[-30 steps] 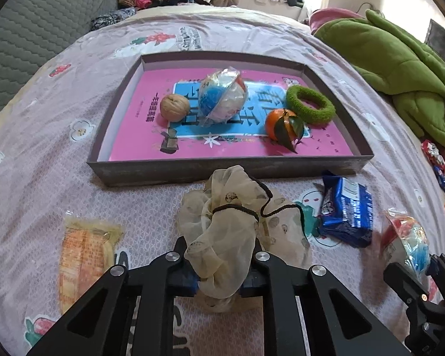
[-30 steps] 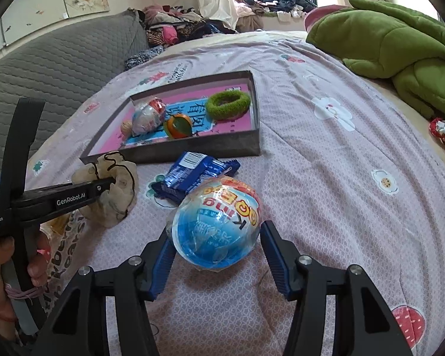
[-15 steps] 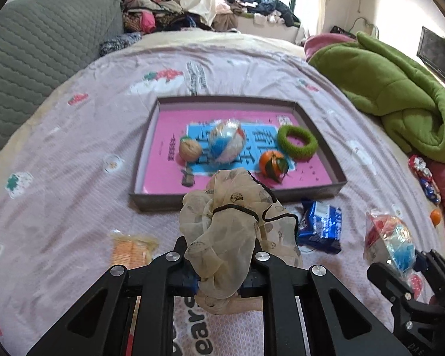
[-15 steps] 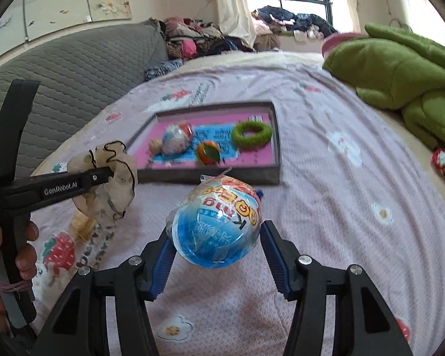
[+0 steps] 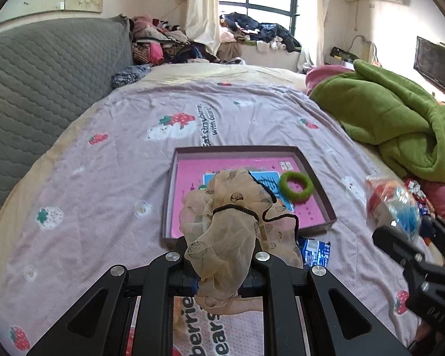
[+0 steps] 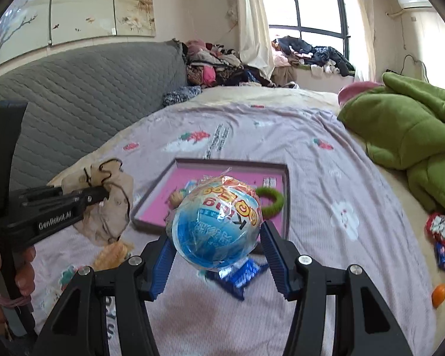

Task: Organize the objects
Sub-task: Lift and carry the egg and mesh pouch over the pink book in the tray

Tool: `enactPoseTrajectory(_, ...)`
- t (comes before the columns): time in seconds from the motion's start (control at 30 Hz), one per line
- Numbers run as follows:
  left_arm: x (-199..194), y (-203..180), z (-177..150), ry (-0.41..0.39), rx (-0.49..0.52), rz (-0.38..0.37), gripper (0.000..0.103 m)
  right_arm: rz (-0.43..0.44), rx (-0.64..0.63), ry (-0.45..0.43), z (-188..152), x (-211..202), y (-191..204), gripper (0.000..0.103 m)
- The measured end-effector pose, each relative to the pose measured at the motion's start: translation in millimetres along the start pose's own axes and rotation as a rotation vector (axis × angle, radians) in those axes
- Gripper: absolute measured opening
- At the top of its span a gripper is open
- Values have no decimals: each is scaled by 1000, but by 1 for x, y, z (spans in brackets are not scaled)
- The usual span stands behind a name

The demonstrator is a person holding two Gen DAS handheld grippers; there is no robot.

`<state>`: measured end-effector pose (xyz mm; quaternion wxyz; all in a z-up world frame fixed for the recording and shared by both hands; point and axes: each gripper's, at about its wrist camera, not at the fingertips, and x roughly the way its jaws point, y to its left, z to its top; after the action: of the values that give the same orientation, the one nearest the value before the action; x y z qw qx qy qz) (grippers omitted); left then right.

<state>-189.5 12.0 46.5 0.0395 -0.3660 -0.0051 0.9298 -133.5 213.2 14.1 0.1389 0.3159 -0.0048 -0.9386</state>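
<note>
My left gripper point(image 5: 218, 262) is shut on a beige sheer scrunchie point(image 5: 237, 225) and holds it high above the bed, in front of the pink-lined tray point(image 5: 190, 178). It also shows in the right wrist view point(image 6: 103, 201). My right gripper point(image 6: 218, 255) is shut on a wrapped blue and orange ball point(image 6: 216, 222), held above the bed near the tray's front edge point(image 6: 151, 225). The ball also shows in the left wrist view point(image 5: 394, 204). A green ring point(image 5: 296, 186) lies in the tray. The scrunchie and ball hide other tray contents.
A blue snack packet point(image 6: 237, 276) lies on the bedsheet in front of the tray, an orange packet point(image 6: 112, 255) to its left. A green blanket point(image 5: 394, 124) is heaped at the right. Small wrapped sweets point(image 6: 442, 237) lie at the right edge. A grey headboard point(image 5: 44, 83) stands left.
Both grippers have risen well above the bed with their objects still held. The tray now looks smaller and farther below.
</note>
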Motion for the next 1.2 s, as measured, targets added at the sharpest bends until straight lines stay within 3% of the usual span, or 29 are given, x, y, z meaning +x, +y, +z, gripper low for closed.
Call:
enactPoseTrajectory(0.57, 2, 16, 42, -58, -11, 29, 17, -11, -84, -52, 51, 16, 5, 57)
enactPoseTrajectory(1.2, 59, 28, 65, -60, -14, 84, 17, -21, -105, -43, 65, 66, -5, 57)
